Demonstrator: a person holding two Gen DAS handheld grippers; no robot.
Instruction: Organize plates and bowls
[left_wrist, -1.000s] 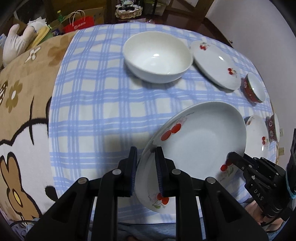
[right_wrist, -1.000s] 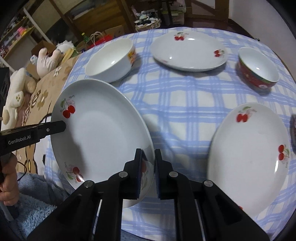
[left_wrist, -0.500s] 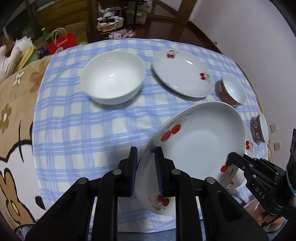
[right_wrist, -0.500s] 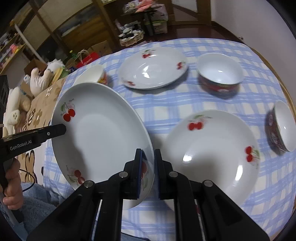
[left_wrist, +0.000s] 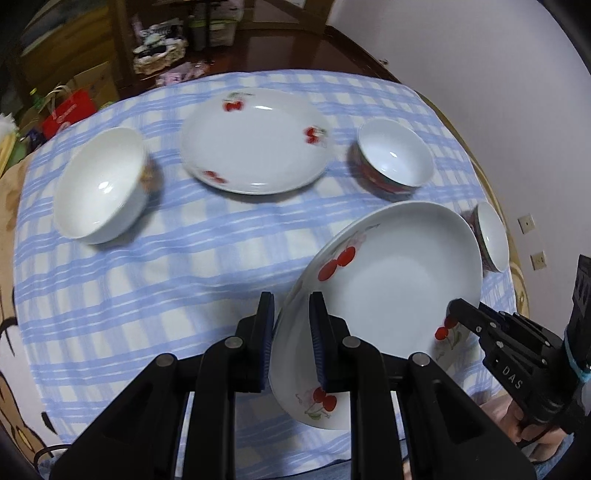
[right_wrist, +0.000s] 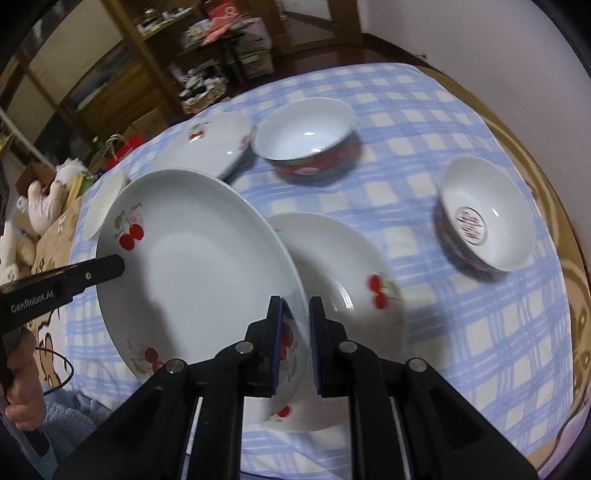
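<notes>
1. The left gripper (left_wrist: 291, 341) has its fingers closed on the near rim of a large cherry-patterned plate (left_wrist: 388, 291), one pad on each face of the rim.
2. The right gripper (right_wrist: 295, 345) grips the opposite edge of the same plate (right_wrist: 192, 266); its fingers pinch the rim, and the plate is held tilted between the two grippers, off the tabletop (right_wrist: 480, 332).
3. Just beyond the right fingers, partly under the held plate, a second cherry plate (right_wrist: 343, 266) lies flat on the blue checked cloth.
4. Ahead of the left fingers sits a third cherry plate (left_wrist: 255, 140), with a plain white bowl (left_wrist: 99, 188) to its left and a red-sided bowl (left_wrist: 395, 158) to its right.
5. Further right of the right fingers, another red-sided bowl (right_wrist: 484, 218) stands near the tabletop's edge.
6. A hand (right_wrist: 22, 380) holds the left gripper's handle.
</notes>
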